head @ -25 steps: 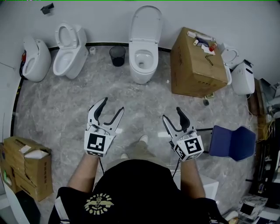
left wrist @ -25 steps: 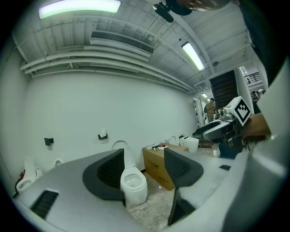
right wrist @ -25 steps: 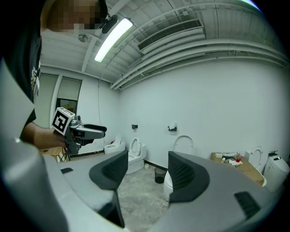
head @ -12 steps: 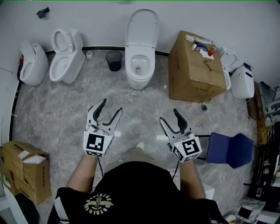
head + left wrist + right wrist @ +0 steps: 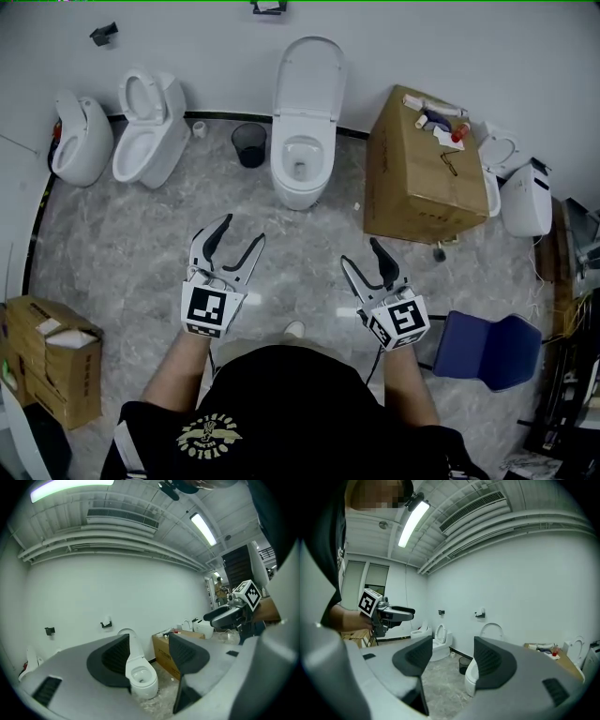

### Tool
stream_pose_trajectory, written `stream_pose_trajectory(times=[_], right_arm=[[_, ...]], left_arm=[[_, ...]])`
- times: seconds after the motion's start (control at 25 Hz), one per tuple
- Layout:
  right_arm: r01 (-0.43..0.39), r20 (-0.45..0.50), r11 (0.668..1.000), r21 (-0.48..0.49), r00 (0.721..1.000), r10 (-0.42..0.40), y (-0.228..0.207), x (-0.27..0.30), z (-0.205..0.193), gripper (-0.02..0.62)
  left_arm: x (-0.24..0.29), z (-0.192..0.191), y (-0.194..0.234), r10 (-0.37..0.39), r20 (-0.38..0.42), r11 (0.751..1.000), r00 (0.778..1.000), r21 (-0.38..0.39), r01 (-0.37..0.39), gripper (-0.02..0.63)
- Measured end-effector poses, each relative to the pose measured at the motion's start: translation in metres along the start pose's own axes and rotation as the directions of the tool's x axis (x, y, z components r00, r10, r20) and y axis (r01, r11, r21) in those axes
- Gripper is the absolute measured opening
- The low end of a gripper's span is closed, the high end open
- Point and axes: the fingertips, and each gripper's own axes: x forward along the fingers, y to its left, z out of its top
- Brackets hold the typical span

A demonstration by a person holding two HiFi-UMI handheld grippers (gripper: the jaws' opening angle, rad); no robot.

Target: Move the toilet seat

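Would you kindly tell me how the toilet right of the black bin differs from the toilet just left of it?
The right toilet has a solid lid raised; the left toilet has an open ring raised. The right toilet stands next to the cardboard box, the left toilet next to another white fixture. Both are white, with bowls uncovered, on the grey floor.

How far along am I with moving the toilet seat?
Nothing looks done yet: the middle toilet has its lid raised against the wall, untouched. In hand: nothing; the left gripper and right gripper are both open, empty, well short of it. Left: approach, grip, move it.
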Motion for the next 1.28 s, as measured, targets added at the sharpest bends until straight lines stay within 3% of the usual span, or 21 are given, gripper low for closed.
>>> stream_pose_trajectory(times=[0.44, 0.72, 1.28], right_arm=[[0.001, 0.036, 1.000, 0.029, 0.999, -0.002, -0.044, -0.004, -0.002, 0.265], [0.003, 0.031, 0.999, 0.041, 0.999, -0.005, -0.046, 0.001, -0.010, 0.265], [0.010, 0.016, 1.000, 0.022, 1.000, -0.010, -0.066, 0.048, 0.001, 0.265]], left_arm=[[0.014, 0.004, 0.000, 0.064, -0.025, 0.998, 0.998, -0.013, -0.064, 0.270], [0.020, -0.003, -0.004, 0.050, -0.030, 0.999, 0.998, -0.007, -0.050, 0.268], [0.062, -0.007, 0.031, 0.043, -0.015, 0.999, 0.999, 0.000, -0.043, 0.261]])
